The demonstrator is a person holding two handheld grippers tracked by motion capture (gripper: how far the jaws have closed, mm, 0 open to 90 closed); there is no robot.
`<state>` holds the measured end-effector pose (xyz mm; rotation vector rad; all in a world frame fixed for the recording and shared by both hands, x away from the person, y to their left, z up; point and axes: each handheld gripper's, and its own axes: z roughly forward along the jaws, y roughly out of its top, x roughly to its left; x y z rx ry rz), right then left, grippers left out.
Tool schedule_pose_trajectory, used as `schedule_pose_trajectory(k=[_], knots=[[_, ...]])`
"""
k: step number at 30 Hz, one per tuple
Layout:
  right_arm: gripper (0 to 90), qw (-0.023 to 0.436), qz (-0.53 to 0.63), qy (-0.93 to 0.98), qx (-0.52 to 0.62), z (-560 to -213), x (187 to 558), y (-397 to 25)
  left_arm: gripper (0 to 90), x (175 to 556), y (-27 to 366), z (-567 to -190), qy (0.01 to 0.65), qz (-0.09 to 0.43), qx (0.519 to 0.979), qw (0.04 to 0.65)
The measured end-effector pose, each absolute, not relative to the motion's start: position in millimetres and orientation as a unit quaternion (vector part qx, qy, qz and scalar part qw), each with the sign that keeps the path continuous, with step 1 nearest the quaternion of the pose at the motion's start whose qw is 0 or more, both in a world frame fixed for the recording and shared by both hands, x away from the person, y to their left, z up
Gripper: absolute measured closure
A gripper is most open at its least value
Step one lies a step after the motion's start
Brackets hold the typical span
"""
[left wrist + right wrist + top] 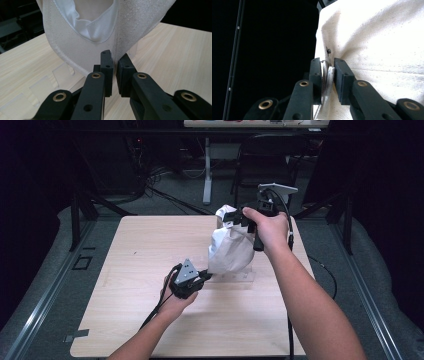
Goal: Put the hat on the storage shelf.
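We've got the left gripper (115, 72) clamped on the cloth bag's (230, 250) bottom hem, the right gripper (327, 75) pinching its top edge; soft, light cloth, best held by seams.

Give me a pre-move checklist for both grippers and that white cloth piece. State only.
1. Right gripper shut on the white cloth, upper edge: ok.
2. Left gripper shut on the cloth's lower edge: ok.
3. Cloth lifted off the table: cannot tell at its bottom.
4. Clear plastic stand free of the cloth: cannot tell.
5. Cables clear of the cloth: ok.
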<state>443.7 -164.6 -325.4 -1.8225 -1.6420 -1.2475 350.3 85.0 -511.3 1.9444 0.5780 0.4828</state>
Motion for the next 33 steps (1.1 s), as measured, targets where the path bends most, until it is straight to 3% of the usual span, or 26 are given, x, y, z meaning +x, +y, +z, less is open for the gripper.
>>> schedule_pose_trajectory(k=[8,16,33], knots=[[72.1,0.206,-0.462,-0.581,-0.637,-321.6,442.5,-171.4,84.8,339.8,78.3,-510.4,0.262,0.246,0.805,0.472],[70.2,0.198,-0.475,-0.574,-0.637,-317.7,439.6,-181.5,84.4,340.1,84.4,-516.0,0.312,0.229,0.783,0.487],[69.8,0.192,-0.466,-0.582,-0.638,-318.1,438.4,-181.6,83.7,339.4,90.2,-528.6,0.340,0.223,0.786,0.465]])
